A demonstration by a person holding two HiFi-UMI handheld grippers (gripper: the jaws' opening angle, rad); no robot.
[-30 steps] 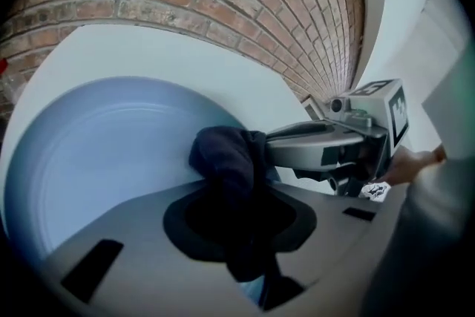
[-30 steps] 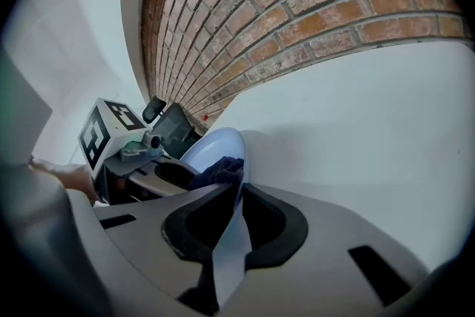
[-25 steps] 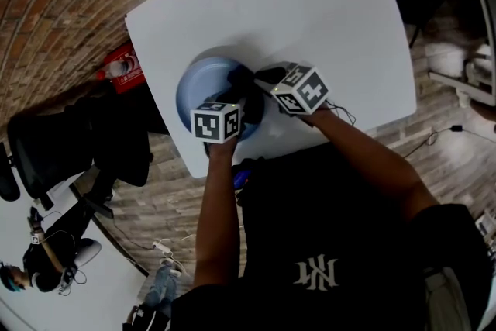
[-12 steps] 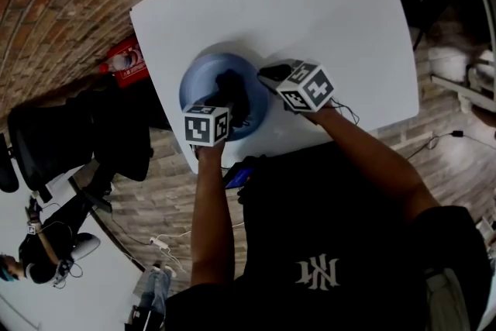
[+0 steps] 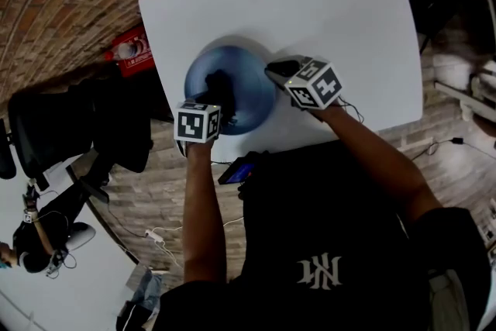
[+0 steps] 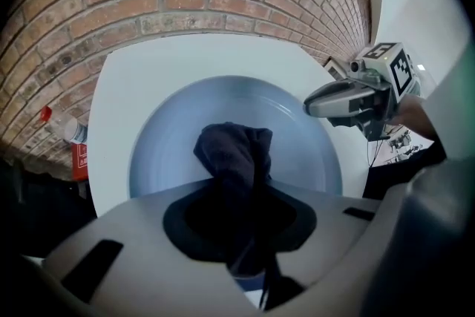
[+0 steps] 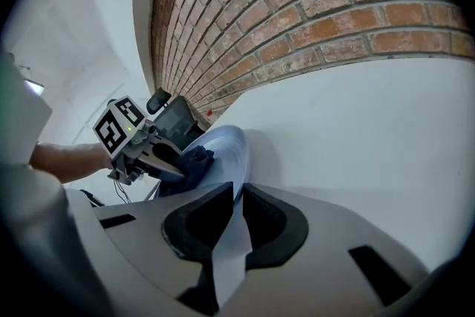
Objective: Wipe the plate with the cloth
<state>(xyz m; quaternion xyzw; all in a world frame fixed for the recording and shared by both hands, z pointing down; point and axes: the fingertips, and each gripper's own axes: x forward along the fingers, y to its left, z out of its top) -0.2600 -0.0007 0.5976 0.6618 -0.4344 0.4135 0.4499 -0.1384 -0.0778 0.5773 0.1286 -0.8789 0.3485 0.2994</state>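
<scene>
A blue plate [image 5: 252, 66] lies near the front edge of the white table [image 5: 310, 4]. My left gripper [image 5: 215, 103] points steeply down over the plate's left half and is shut on a dark cloth [image 5: 222, 91]. In the left gripper view the cloth [image 6: 234, 152] hangs from the jaws onto the plate [image 6: 304, 137]. My right gripper [image 5: 273, 74] is shut on the plate's right rim. The right gripper view shows that rim [image 7: 231, 148] pinched between its jaws, with the left gripper [image 7: 159, 159] and cloth [image 7: 194, 163] beyond.
A red box [image 5: 132, 50] and a bottle [image 6: 74, 131] lie on the brick floor left of the table. A dark phone-like device [image 5: 240, 169] sits below the table's front edge. A black office chair [image 5: 46, 139] stands at the left.
My left gripper has dragged the cloth across the plate toward its left side. The right gripper has kept still on the rim.
</scene>
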